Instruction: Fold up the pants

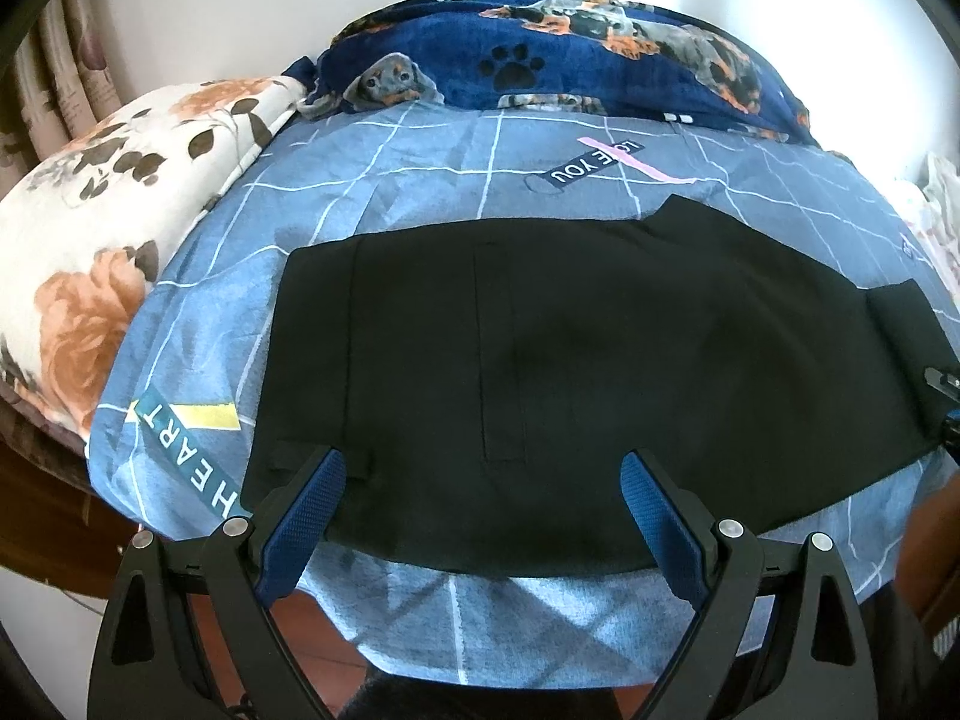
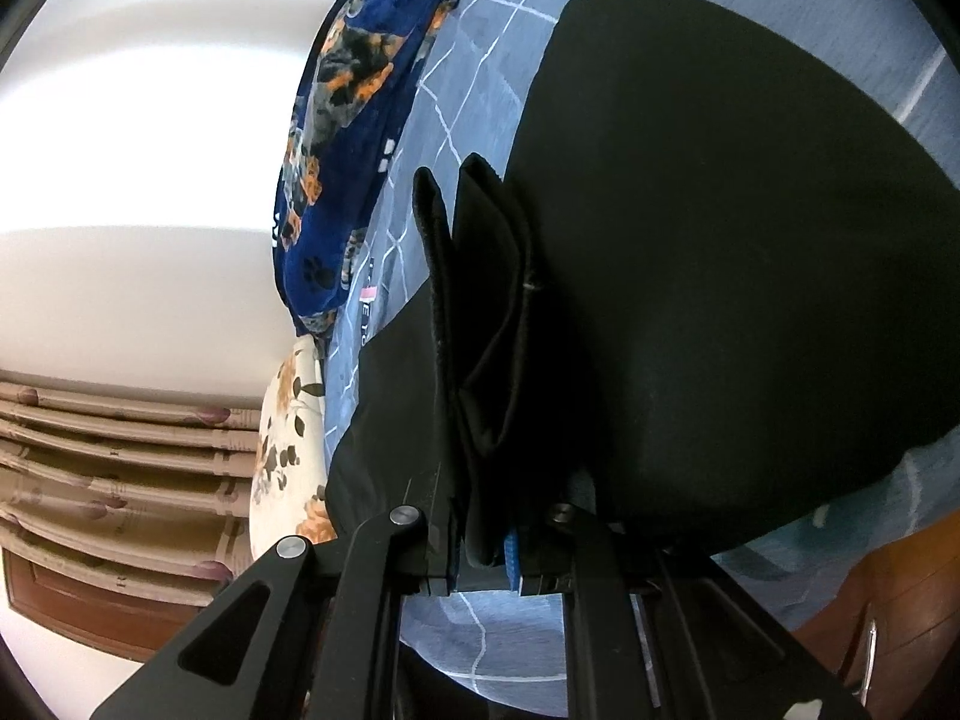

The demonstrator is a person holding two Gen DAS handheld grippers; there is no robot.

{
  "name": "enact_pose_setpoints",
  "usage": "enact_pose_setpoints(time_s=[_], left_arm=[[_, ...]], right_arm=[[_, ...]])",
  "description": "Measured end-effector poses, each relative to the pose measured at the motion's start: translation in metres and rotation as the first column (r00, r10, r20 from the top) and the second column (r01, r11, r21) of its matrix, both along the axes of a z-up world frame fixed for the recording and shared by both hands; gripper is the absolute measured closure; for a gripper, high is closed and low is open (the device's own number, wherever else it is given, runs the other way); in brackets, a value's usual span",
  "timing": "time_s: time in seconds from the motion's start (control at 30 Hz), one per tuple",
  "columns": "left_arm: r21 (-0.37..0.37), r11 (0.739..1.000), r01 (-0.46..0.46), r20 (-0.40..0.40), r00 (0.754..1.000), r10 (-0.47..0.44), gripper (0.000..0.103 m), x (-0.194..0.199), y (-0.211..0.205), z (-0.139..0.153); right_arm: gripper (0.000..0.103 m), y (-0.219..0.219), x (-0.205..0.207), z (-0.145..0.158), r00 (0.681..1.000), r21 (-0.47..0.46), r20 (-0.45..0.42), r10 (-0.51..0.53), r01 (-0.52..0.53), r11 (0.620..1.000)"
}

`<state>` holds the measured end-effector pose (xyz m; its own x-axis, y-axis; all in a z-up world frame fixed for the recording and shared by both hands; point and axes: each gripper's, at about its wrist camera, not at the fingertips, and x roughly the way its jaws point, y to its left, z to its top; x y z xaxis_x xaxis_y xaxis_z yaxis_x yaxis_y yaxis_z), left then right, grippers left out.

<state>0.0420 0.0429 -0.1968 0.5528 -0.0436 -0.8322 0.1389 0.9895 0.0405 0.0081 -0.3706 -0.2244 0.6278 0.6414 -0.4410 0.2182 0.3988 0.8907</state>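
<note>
Black pants (image 1: 570, 360) lie flat across a blue checked bedsheet (image 1: 420, 180). My left gripper (image 1: 483, 480) is open, its blue-padded fingers (image 1: 312, 516) hovering over the near edge of the pants, holding nothing. My right gripper (image 2: 486, 540) is shut on a bunched fold of the pants (image 2: 492, 360) at their right end, lifting the cloth; the camera is rolled sideways. A dark tip of the right gripper (image 1: 942, 381) shows at the right edge of the left wrist view.
A floral white pillow (image 1: 102, 228) lies at the left. A dark blue dog-print blanket (image 1: 570, 60) is bunched at the back by the white wall. The bed's near edge drops to a reddish floor (image 1: 318, 648). Curtains (image 2: 120, 450) hang beside the bed.
</note>
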Motion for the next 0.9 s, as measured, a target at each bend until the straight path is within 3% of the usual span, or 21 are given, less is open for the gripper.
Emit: enact_pose_setpoints(time_s=[0.9], left_arm=[[0.007,1.0,0.011,-0.027,1.0,-0.01,0.01,0.0,-0.004,-0.007]], right_arm=[[0.089,0.028,0.012,-0.007,0.998,0.0,-0.01,0.055,-0.055,0.998]])
